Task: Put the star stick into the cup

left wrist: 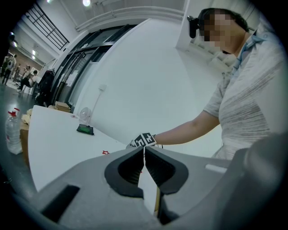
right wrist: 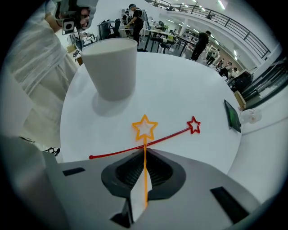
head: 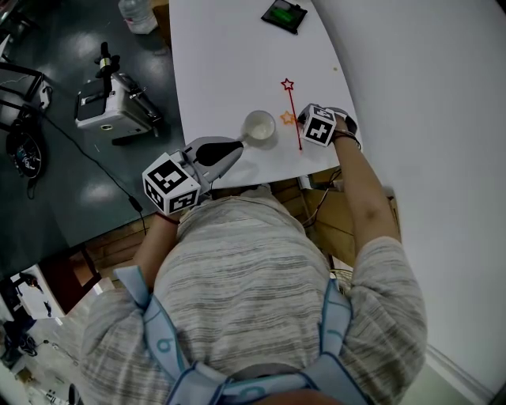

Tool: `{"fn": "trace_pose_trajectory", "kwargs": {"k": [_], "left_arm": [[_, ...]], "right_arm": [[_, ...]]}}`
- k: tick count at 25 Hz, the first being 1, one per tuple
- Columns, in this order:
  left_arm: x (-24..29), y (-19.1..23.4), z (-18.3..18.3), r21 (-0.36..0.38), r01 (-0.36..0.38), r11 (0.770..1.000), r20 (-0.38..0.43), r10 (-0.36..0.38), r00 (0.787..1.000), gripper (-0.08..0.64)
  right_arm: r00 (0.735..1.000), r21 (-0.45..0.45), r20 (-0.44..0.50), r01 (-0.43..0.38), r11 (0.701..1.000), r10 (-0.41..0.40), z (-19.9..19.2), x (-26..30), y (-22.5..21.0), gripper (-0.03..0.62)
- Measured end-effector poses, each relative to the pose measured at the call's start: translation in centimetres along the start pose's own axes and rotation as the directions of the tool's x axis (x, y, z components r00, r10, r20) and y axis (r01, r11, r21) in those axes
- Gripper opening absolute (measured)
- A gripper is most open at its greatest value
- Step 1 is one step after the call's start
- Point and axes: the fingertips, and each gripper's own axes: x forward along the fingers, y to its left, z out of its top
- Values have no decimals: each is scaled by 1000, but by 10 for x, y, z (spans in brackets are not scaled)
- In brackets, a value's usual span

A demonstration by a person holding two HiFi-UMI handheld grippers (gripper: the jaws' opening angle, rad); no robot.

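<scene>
- Because the right tongs [right wrist: 144, 155] are pressed together on the shaft of the orange star stick [right wrist: 144, 127], its star end juts out ahead of the tips. I judge this grip leaves that end free to be led into the cup.
- Whether the star rests on the tabletop [right wrist: 193, 85] or hangs just over it, I cannot tell.
- The white cup [right wrist: 112, 63] stands upright with its mouth open, left of the held stick, near it but not touching.
- The left tongs [left wrist: 144, 150] are pressed together on nothing. They sit over the near edge of the tabletop, just near-left of the cup and pointing at it, perhaps ready to steady it.
- A red star stick [right wrist: 153, 142] lies flat, crossing under the orange shaft just ahead of the right tongs. It could be dragged along as the orange one is lifted.
- A green-and-black device [head: 285, 14] lies at the far end, and a plastic bottle [left wrist: 12, 132] stands off the far left edge. Both are well apart and out of the way.
</scene>
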Motion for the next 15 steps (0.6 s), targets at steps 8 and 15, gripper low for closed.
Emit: {"fn": "trace_pose_trajectory", "kwargs": {"k": [8,15], "left_arm": [[-3,2,1,2,10,1000,4,-10,1000,20],[-4,4,6,9,23,1000,9,-23,1000,20]], "right_arm": [[946,153,202,225,962,-253,36,-86,-42,21],[743,424,467,288,859,-479,83,-199,-61,20]]}}
